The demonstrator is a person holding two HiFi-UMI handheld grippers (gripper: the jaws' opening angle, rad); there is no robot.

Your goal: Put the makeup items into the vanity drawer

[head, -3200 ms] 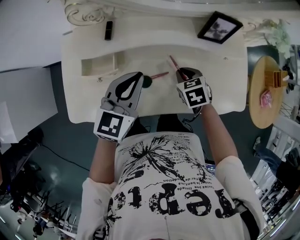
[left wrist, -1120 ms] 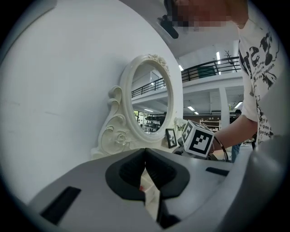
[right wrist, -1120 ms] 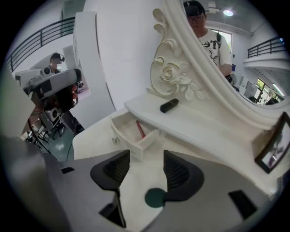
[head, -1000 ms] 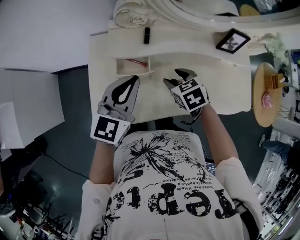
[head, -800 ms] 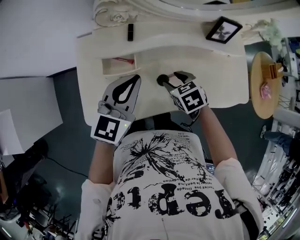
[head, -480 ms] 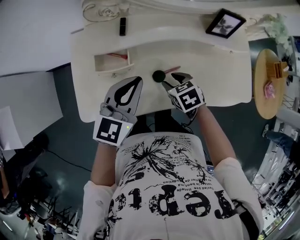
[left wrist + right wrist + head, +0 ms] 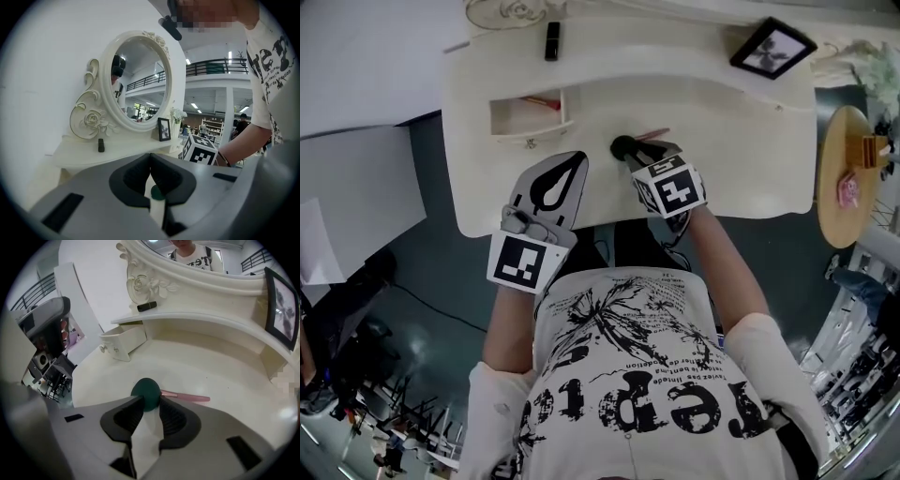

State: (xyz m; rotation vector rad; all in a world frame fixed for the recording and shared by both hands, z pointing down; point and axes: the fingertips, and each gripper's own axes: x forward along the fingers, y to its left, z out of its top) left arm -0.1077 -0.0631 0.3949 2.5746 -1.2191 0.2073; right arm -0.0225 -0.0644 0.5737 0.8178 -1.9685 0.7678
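A makeup brush with a dark green head [image 7: 622, 147] [image 7: 146, 392] and a pink handle [image 7: 187, 397] lies on the cream vanity top [image 7: 741, 141]. My right gripper [image 7: 636, 159] [image 7: 149, 404] is down on it. Its jaws are closing, and both fingertips touch the sides of the green head. The small vanity drawer [image 7: 528, 117] [image 7: 124, 345] stands pulled out at the left, with a pink item [image 7: 546, 101] inside. My left gripper [image 7: 575, 157] [image 7: 151, 187] is shut and empty. It hovers over the table's front edge, just below the drawer.
A black tube [image 7: 551, 40] [image 7: 146, 306] [image 7: 101, 145] lies on the upper shelf under the oval mirror [image 7: 140, 79]. A black picture frame [image 7: 773, 49] [image 7: 281, 301] leans at the back right. A round wooden side table [image 7: 844, 178] stands to the right of the vanity.
My right gripper has come down over the green brush head and its jaws have narrowed onto it. The left gripper has stayed shut in place.
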